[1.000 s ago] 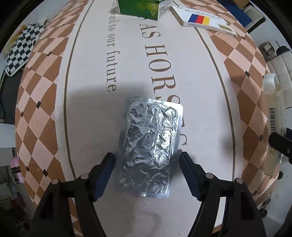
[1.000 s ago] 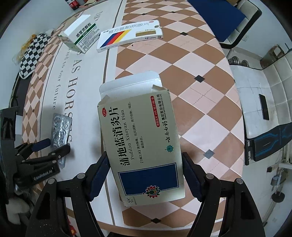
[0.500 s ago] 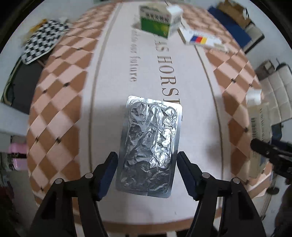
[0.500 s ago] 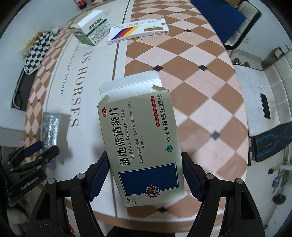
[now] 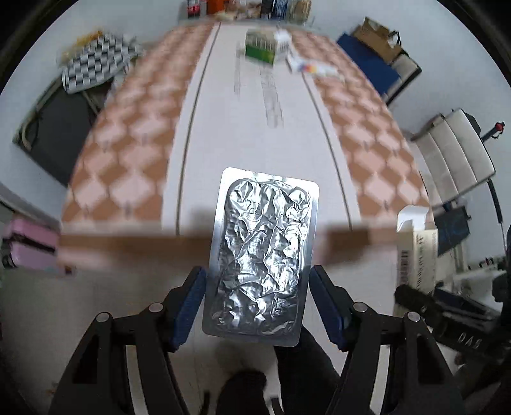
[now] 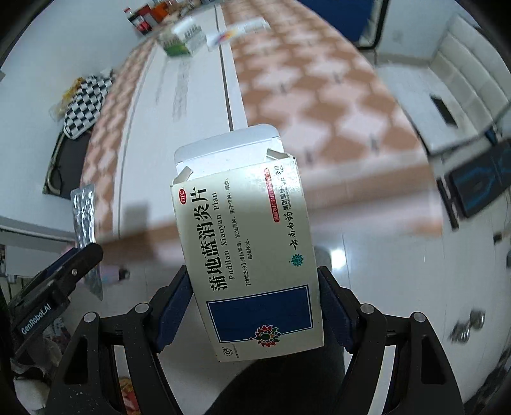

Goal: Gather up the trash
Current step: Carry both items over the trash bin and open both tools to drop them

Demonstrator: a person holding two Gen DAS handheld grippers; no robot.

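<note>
My left gripper (image 5: 257,287) is shut on a crumpled silver blister pack (image 5: 262,249) and holds it in the air, past the near edge of the table (image 5: 255,134). My right gripper (image 6: 255,287) is shut on an open white medicine box (image 6: 249,249) with Chinese print and a blue panel, also lifted off the table. The blister pack (image 6: 83,214) and the left gripper (image 6: 68,265) show at the left of the right wrist view. The box (image 5: 415,249) shows at the right edge of the left wrist view.
A green and white box (image 5: 265,48) and a flat white box with a coloured stripe (image 5: 314,68) lie at the table's far end. A checkered cloth (image 5: 95,64) lies far left. White floor (image 6: 399,271) is below both grippers. Bottles (image 6: 147,16) stand beyond the table.
Both grippers have pulled back and up from the table with their loads. The left gripper closed on the blister pack and lifted it off the tabletop.
</note>
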